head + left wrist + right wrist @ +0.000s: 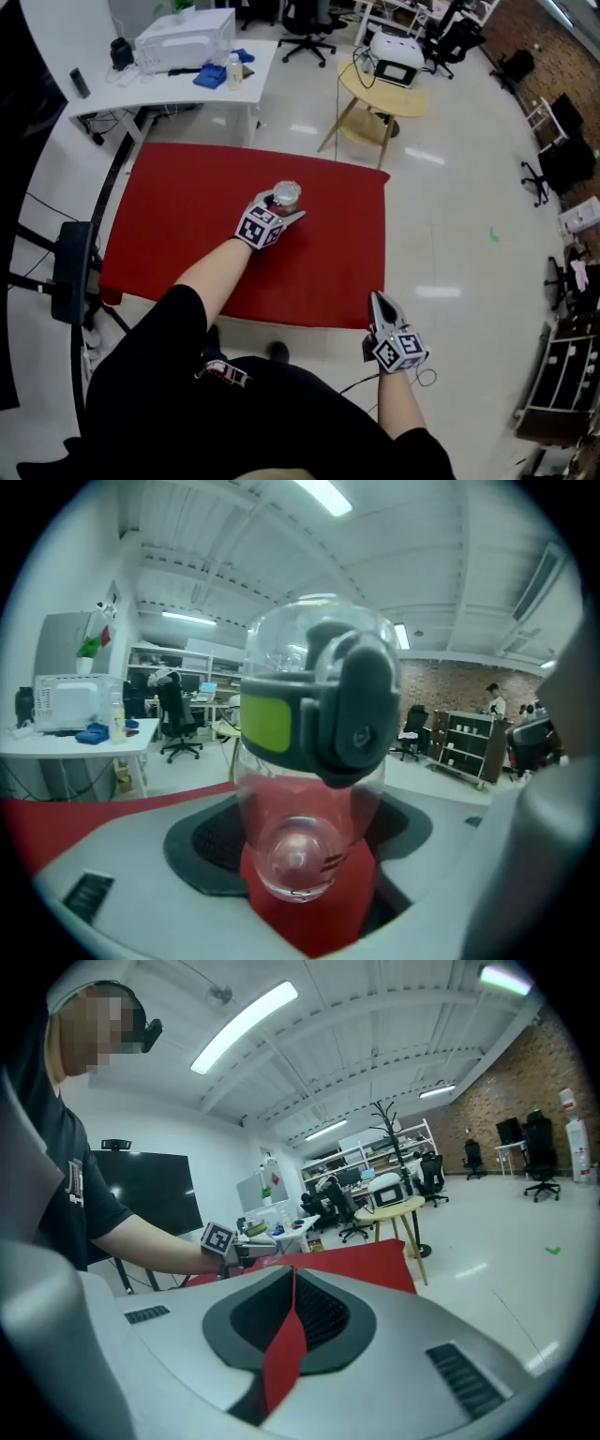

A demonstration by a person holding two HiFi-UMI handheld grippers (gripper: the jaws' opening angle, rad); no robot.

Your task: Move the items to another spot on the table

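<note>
Black shirt (pixel 244 412); marker cubes on grey left tool (pixel 285 212), right tool (pixel 377 301)

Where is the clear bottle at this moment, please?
In the head view the clear bottle is between the fingers of the left gripper, over the middle of the red table, far from the right gripper.

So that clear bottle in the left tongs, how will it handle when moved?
The clear bottle looks empty, so probably light. Its smooth round wall may slip, and would likely roll if laid down. The bulky grey lid could make it top-heavy, apt to tip.
</note>
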